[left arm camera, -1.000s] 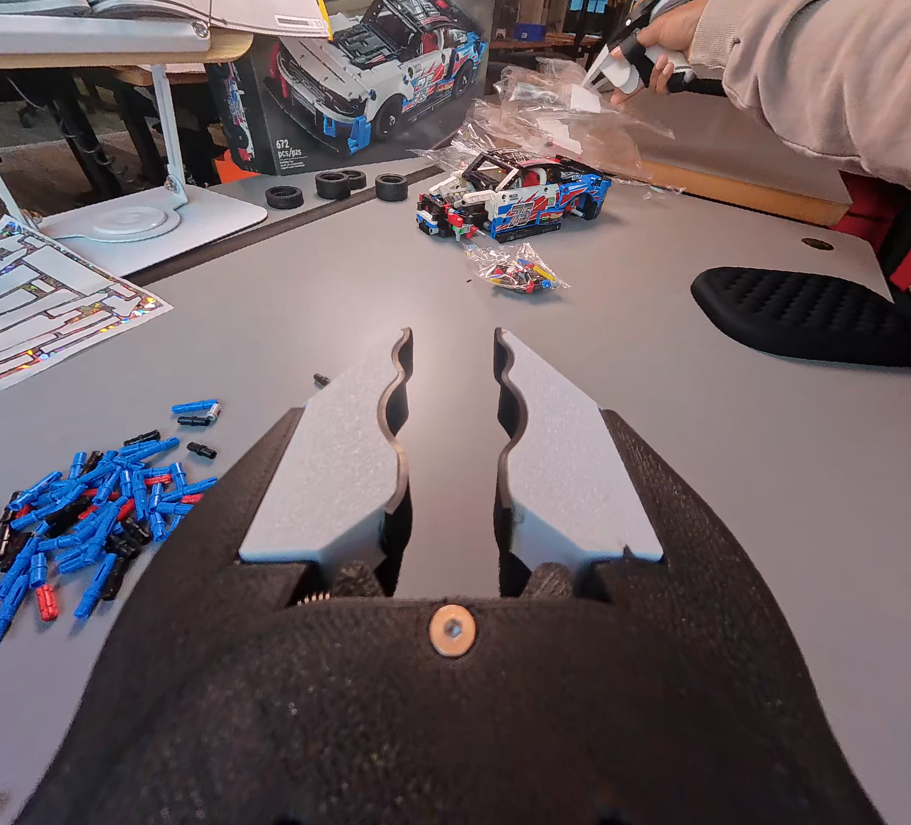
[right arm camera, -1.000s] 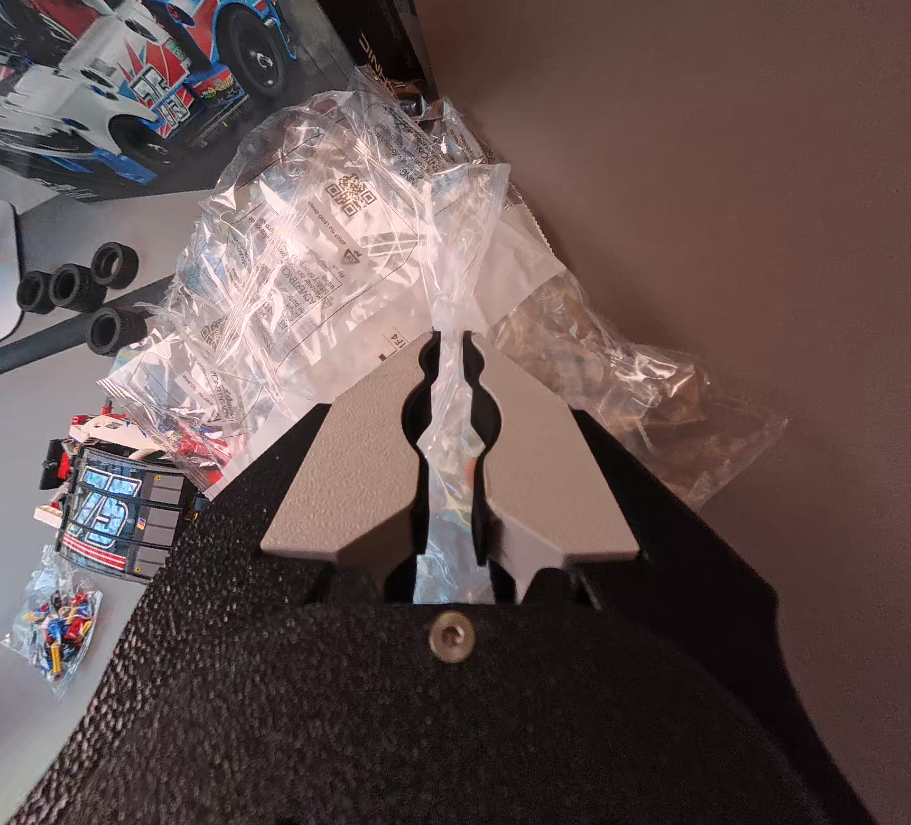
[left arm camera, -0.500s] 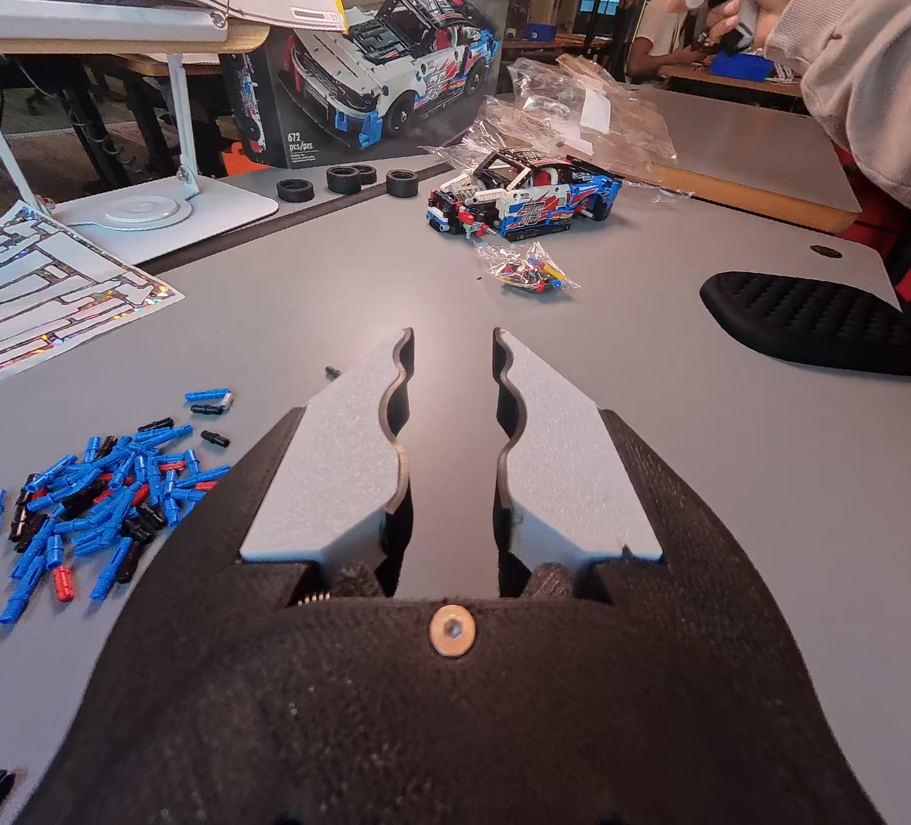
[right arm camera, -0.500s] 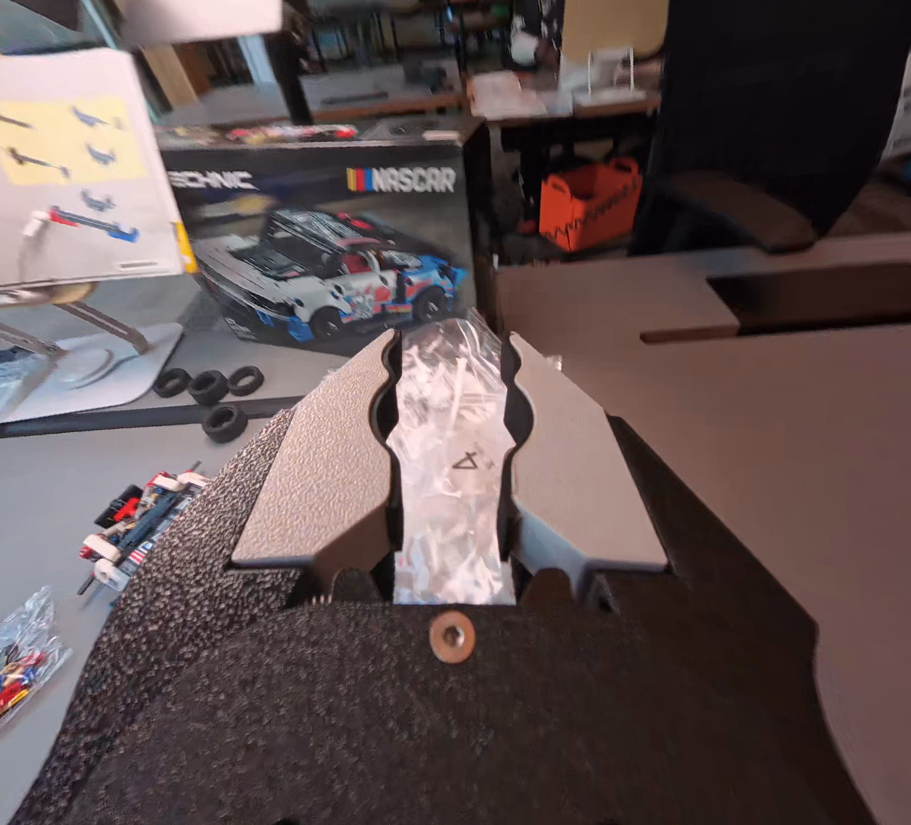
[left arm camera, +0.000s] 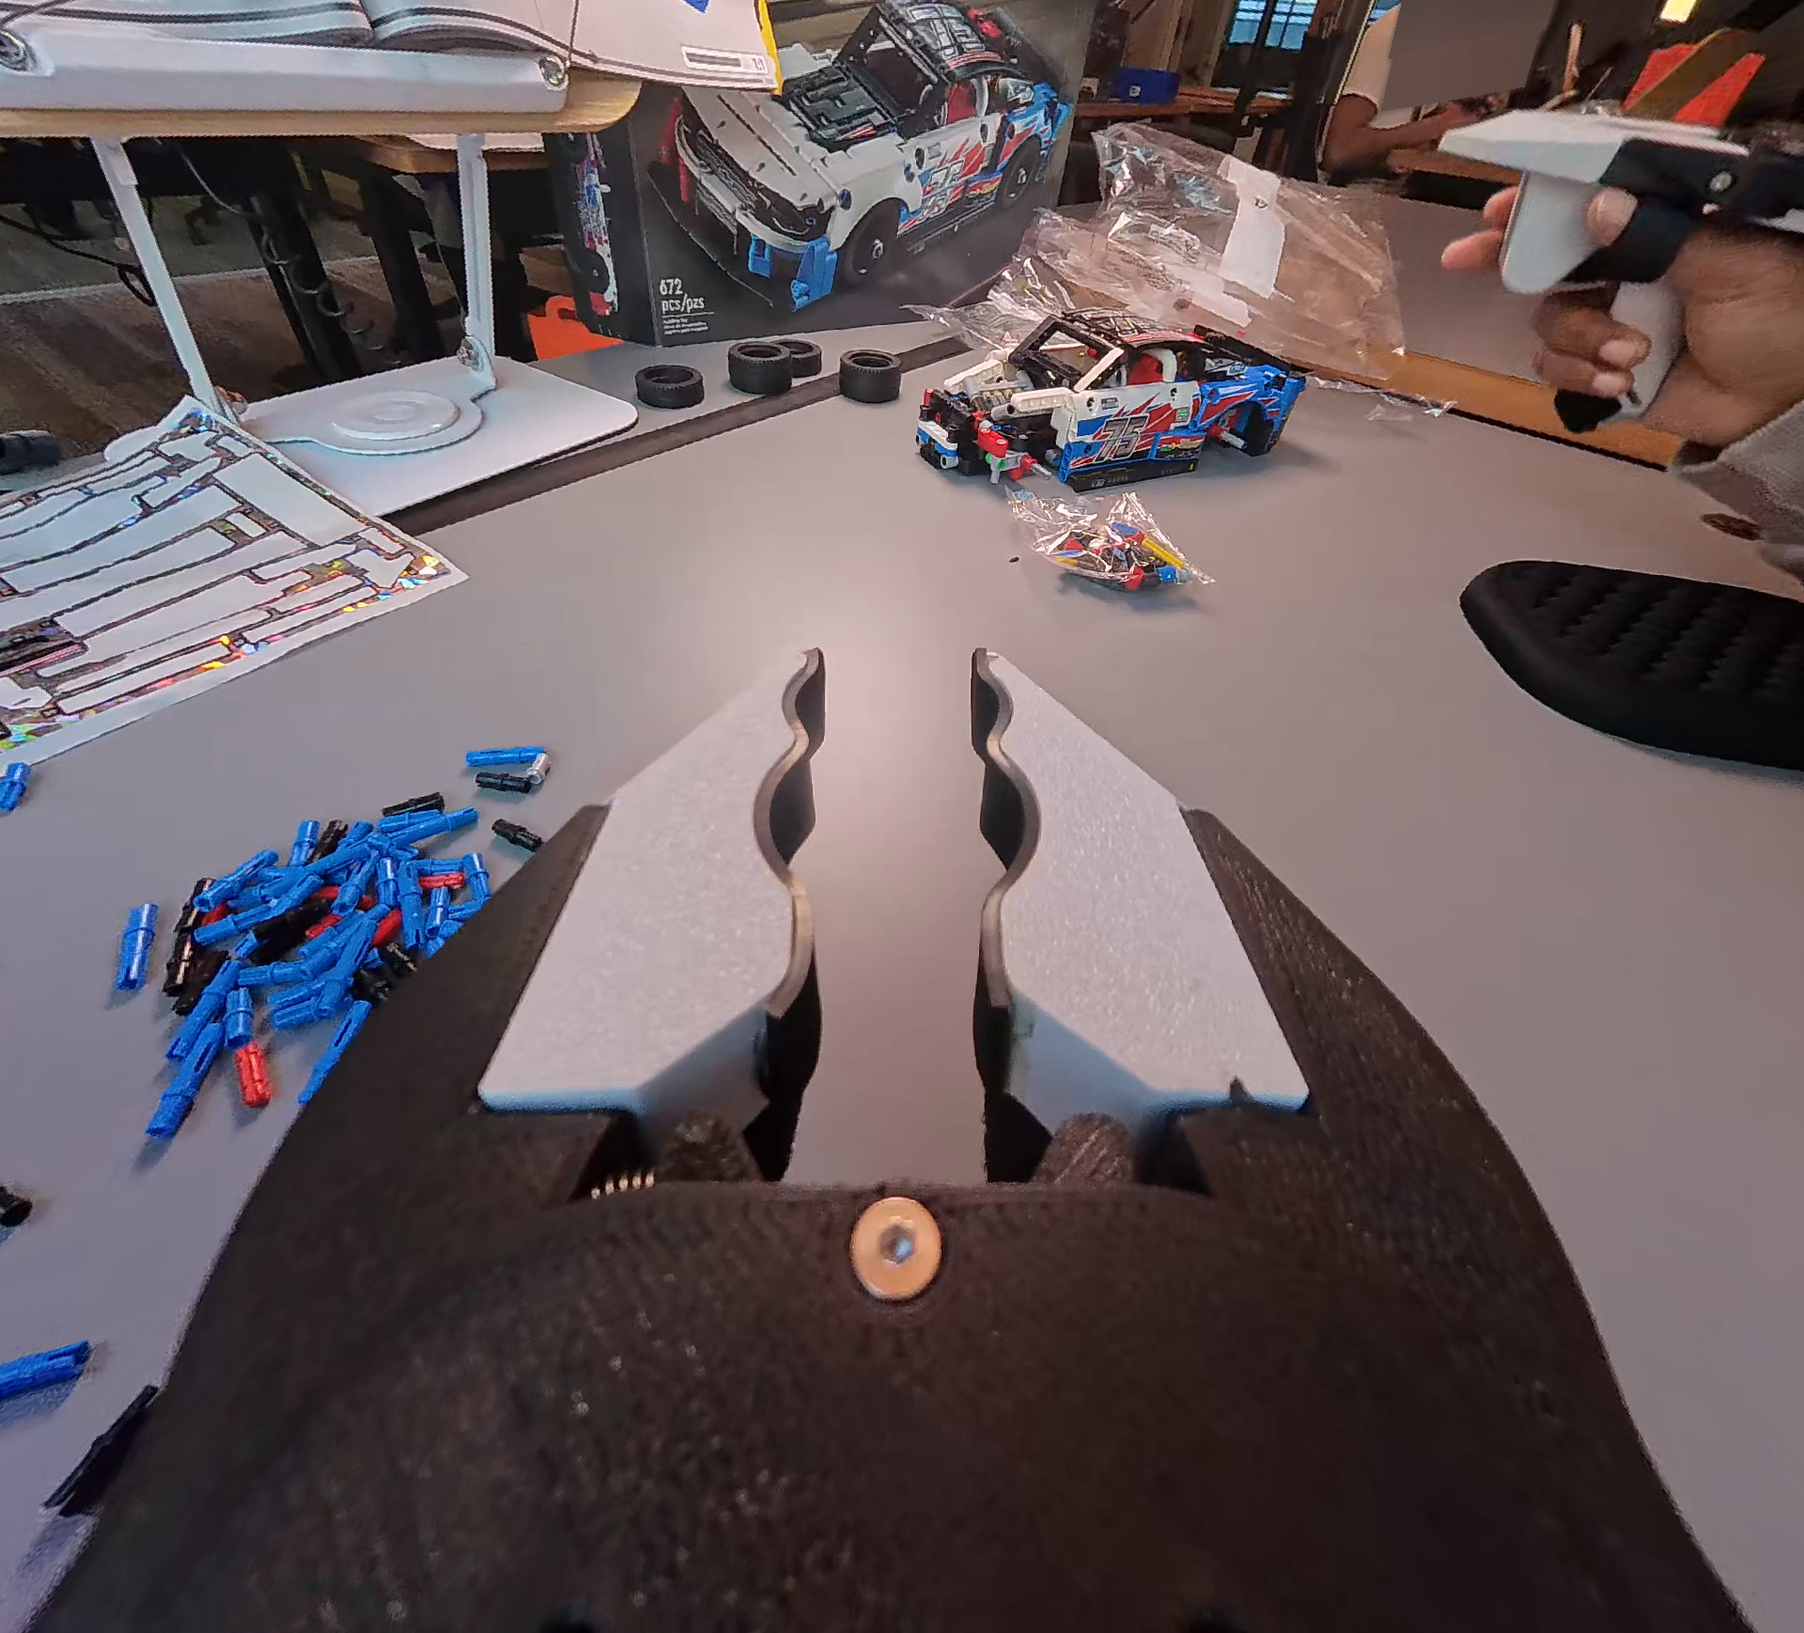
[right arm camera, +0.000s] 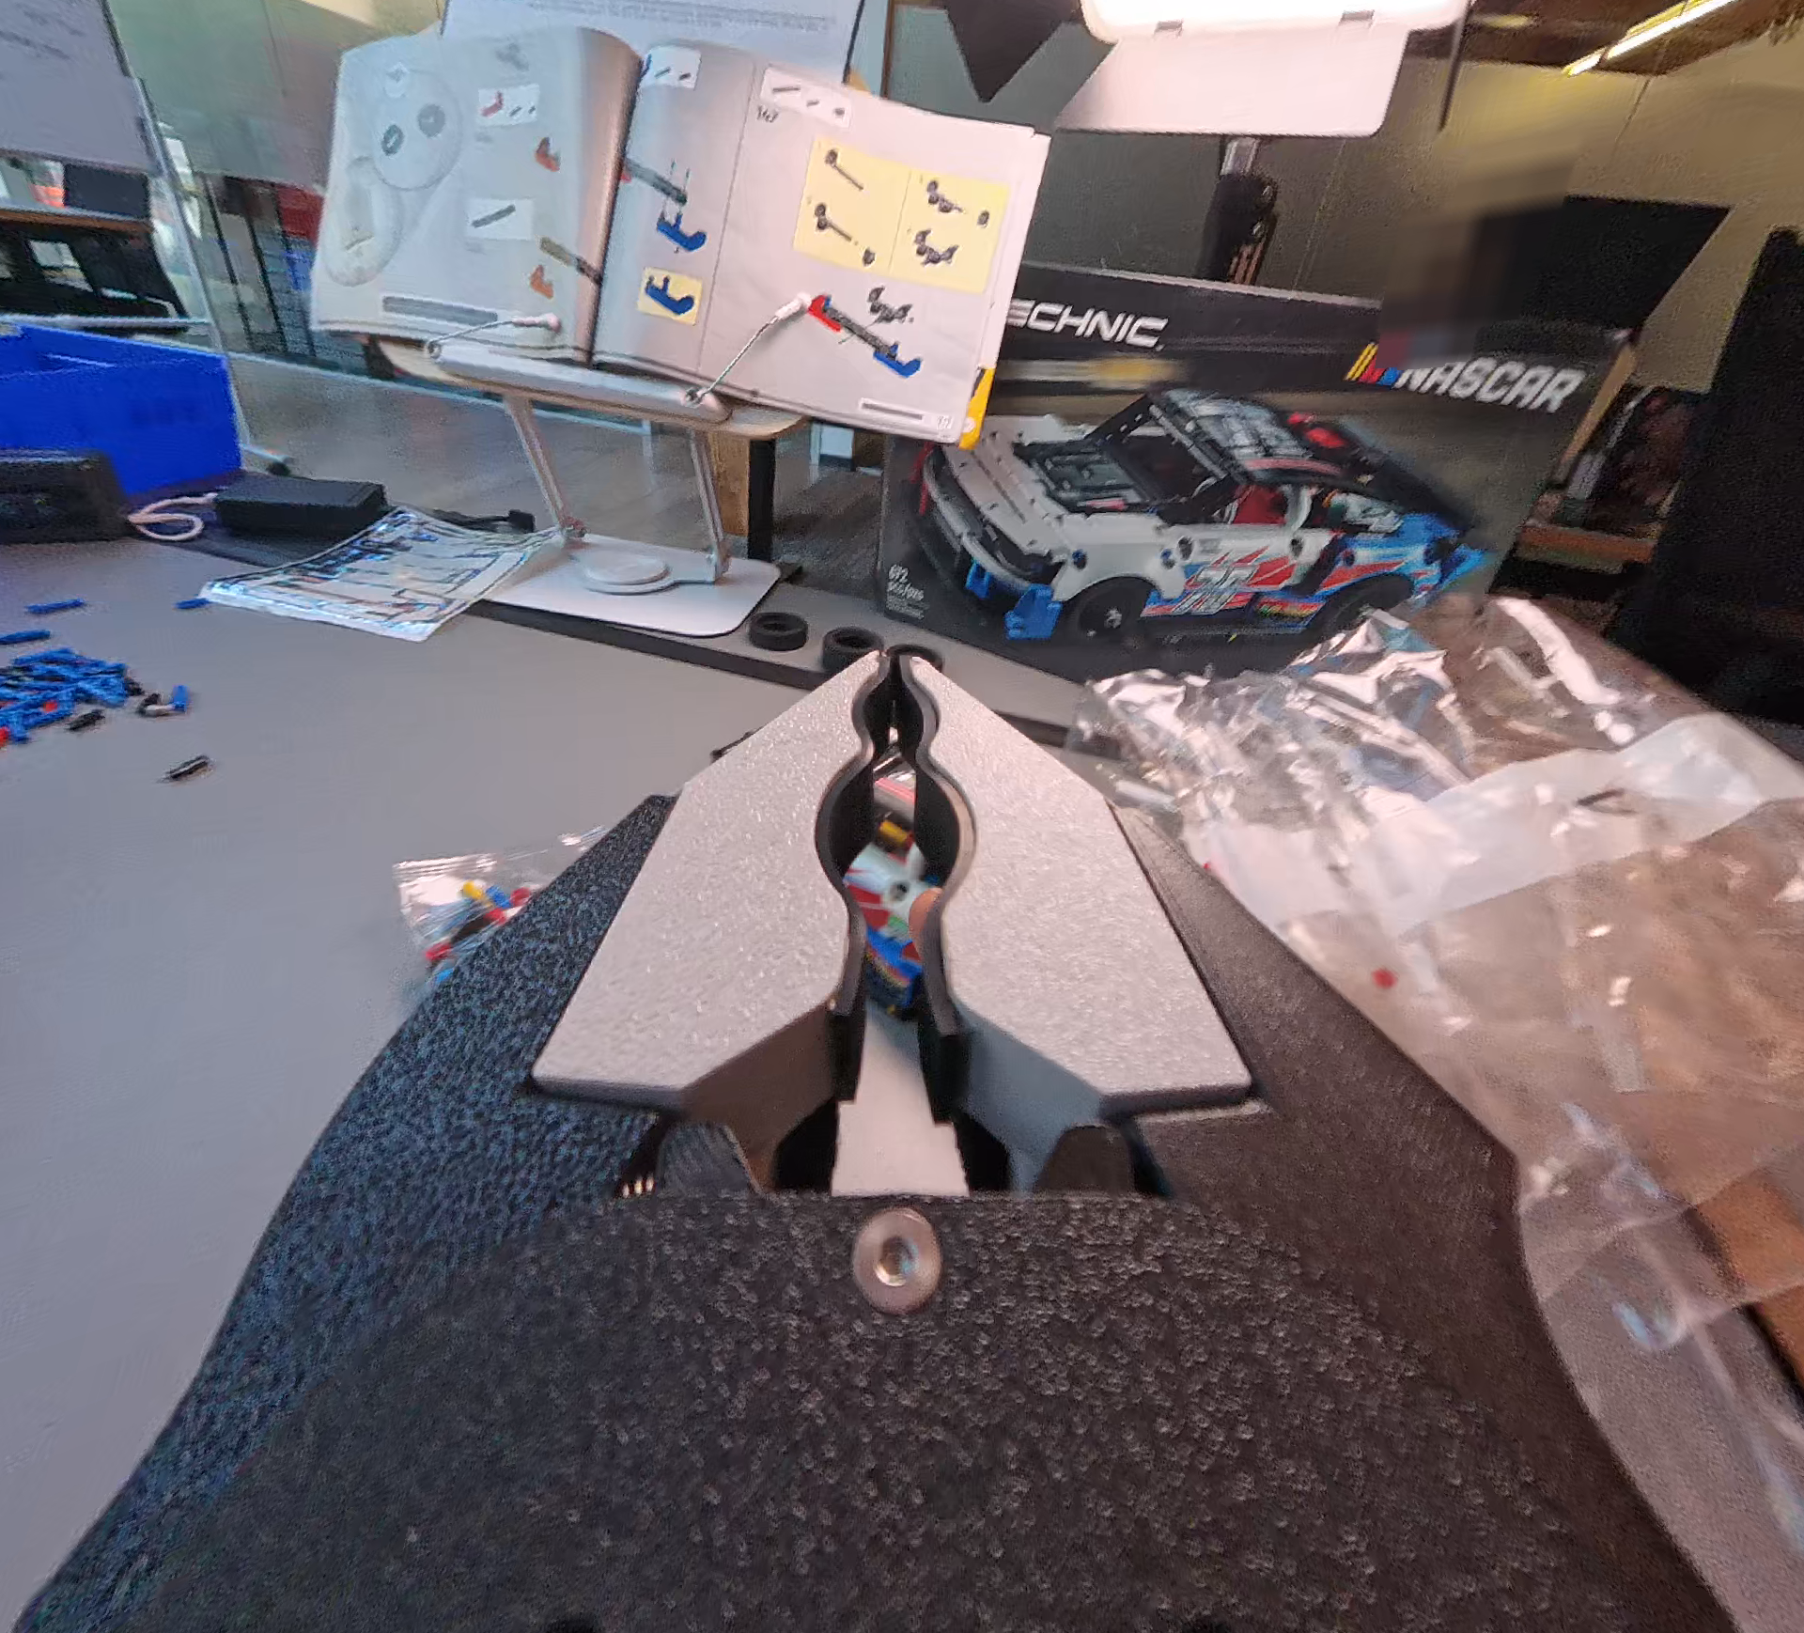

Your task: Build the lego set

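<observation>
A partly built white, blue and red lego car [left arm camera: 1103,405] without wheels stands mid-table. A small clear bag of parts [left arm camera: 1113,546] lies just in front of it. Loose blue, black and red pins [left arm camera: 312,913] lie to the left. My left gripper [left arm camera: 898,669] is open and empty, low over bare table well short of the car. My right gripper [right arm camera: 893,664] is shut on nothing, held above the car, which shows through the gap between its fingers [right arm camera: 883,903]. It also shows in the left wrist view [left arm camera: 1464,146], in a hand at the far right.
Three black tyres [left arm camera: 761,366] sit before the set box [left arm camera: 879,122]. An instruction book on a stand [right arm camera: 683,219] and a sticker sheet [left arm camera: 166,551] are at the left. Empty clear bags [right arm camera: 1464,805] lie behind the car. A black mat [left arm camera: 1660,659] is at the right. The grippers' ends are close to 40 cm from one another.
My right gripper let go of the clear bag it was pinching, swung up and toward the car, and closed empty. The left gripper barely moved.
</observation>
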`<state>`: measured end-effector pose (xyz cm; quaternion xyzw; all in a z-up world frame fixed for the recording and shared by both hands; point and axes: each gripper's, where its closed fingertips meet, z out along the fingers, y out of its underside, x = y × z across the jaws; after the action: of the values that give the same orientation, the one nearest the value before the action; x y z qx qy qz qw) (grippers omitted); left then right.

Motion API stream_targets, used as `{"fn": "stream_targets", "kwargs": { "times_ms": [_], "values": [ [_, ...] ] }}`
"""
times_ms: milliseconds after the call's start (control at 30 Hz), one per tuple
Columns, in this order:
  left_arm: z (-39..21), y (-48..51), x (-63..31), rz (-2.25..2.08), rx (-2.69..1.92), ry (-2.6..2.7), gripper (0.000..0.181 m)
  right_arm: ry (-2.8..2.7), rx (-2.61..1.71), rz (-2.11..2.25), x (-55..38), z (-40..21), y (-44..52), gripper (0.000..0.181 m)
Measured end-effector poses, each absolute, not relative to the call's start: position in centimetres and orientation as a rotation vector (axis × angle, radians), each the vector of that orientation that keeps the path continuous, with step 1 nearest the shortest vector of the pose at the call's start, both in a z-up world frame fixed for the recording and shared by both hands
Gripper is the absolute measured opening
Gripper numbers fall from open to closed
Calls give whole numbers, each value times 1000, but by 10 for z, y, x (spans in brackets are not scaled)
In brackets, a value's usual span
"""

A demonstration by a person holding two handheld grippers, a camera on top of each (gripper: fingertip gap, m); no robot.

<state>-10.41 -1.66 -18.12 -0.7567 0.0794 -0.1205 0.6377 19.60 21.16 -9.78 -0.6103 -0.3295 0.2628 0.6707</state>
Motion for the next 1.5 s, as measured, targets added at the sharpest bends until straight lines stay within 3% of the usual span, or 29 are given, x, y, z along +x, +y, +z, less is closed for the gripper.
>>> {"fn": "stream_targets", "kwargs": {
  "times_ms": [233, 400, 533, 733, 967, 1067, 1233, 1400, 1433, 1467, 1500],
  "values": [
    [-180, -20, -105, -269, -1723, 174, 28, -714, -1544, 227, 241, -149, 204, 9],
    [-177, -22, -103, -285, -1712, 178, 28, -592, -1820, -181, 378, -188, 258, 39],
    [-176, -23, -101, -283, -1710, 188, 28, -640, -2175, 3, 409, -254, 256, 58],
    [-177, -22, -100, -281, -1717, 191, 28, -687, -2254, -128, 423, -272, 272, 30],
    [-177, -23, -100, -274, -1717, 197, 27, -657, -2295, -284, 423, -270, 332, 27],
    [-176, -23, -101, -273, -1714, 190, 27, -597, -2289, -350, 425, -263, 349, 37],
    [-176, -25, -105, -265, -1713, 179, 27, -428, -2064, -304, 424, -197, 330, 41],
    [-180, -22, -115, -260, -1735, 137, 27, -485, -1630, 237, 319, -114, 265, 51],
    [-181, -22, -117, -248, -1741, 130, 27, -543, -1547, 343, 290, -103, 246, 35],
    [-182, -22, -119, -233, -1747, 124, 27, -604, -1465, 425, 263, -94, 227, 0],
    [-182, -22, -122, -218, -1752, 117, 27, -673, -1388, 513, 235, -88, 208, 0]
  ]
}}
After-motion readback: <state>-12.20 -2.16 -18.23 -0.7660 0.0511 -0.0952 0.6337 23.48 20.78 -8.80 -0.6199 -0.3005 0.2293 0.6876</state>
